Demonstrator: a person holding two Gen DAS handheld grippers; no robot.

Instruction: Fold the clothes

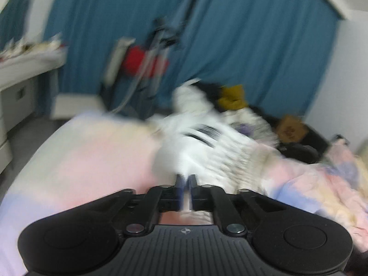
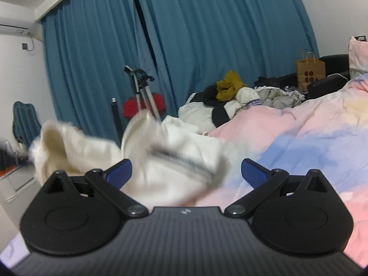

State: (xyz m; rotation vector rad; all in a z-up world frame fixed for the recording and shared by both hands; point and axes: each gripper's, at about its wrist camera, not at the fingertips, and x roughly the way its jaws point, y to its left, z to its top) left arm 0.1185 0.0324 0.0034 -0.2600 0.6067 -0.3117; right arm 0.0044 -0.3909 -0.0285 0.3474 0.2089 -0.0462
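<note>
On the bed [image 2: 299, 138], left fingers [image 1: 186, 181] pinch the white garment [image 2: 174, 161]; right fingers [image 2: 253, 170] spread apart.

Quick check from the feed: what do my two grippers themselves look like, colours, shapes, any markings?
Both match: matte black bodies with a ribbed centre plate, a small emblem, two round discs and hinged black linkage arms with silver pivots. The left gripper and right gripper have blue finger pads. No cables or sleeves show.

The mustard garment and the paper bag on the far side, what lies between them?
In the right wrist view, a heap of crumpled grey-white clothes lies between the mustard garment and the paper bag.
</note>
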